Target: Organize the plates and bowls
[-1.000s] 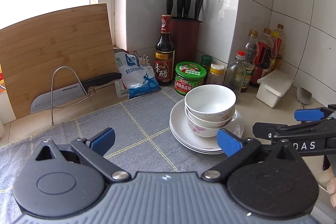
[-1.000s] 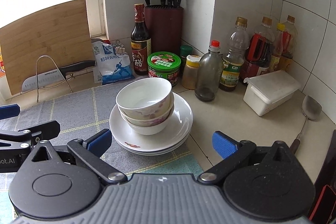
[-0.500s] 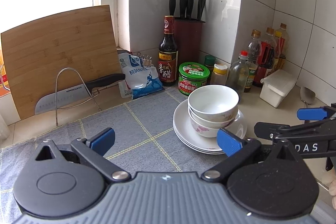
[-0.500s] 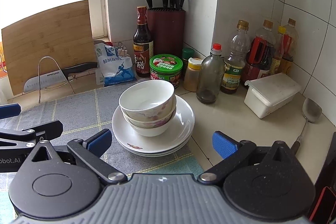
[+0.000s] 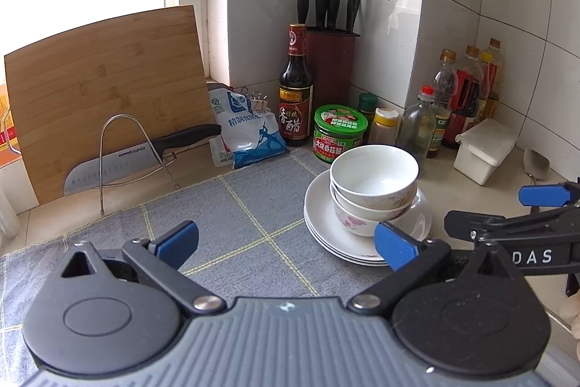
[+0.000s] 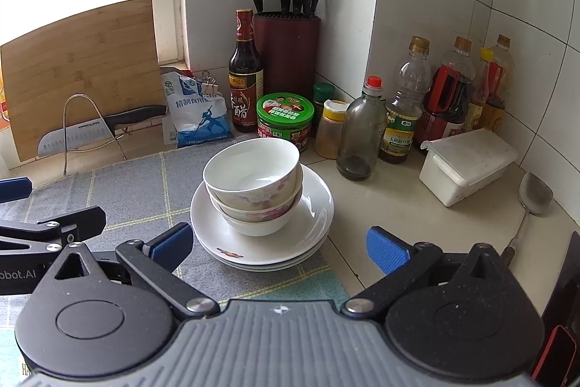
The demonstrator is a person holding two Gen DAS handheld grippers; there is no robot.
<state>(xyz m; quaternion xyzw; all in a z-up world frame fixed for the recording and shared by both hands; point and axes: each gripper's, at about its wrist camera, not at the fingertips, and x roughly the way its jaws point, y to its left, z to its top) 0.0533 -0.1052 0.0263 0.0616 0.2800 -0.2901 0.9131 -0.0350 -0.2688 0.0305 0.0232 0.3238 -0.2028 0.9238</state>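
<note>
Stacked white bowls with pink flowers (image 5: 373, 185) (image 6: 253, 184) sit on a stack of white plates (image 5: 322, 231) (image 6: 311, 223) at the right edge of a grey checked mat (image 5: 246, 213) (image 6: 130, 191). My left gripper (image 5: 286, 243) is open and empty, low over the mat, with its right fingertip just in front of the plates. My right gripper (image 6: 277, 243) is open and empty, its jaws wide on either side of the plates' near rim, a little short of them. The right gripper also shows in the left wrist view (image 5: 507, 213).
Behind the dishes stand a green-lidded jar (image 6: 284, 116), a vinegar bottle (image 6: 245, 75), a knife block (image 6: 286, 49) and several bottles (image 6: 449, 97). A white box (image 6: 467, 165) and a metal spatula (image 6: 531, 205) lie right. A cutting board (image 5: 105, 89), a knife on a wire rack (image 5: 137, 158) and a salt bag (image 5: 250, 129) stand left.
Both grippers have drawn back and risen slightly from the dish stack. The dishes have not moved. Both grippers stay open.
</note>
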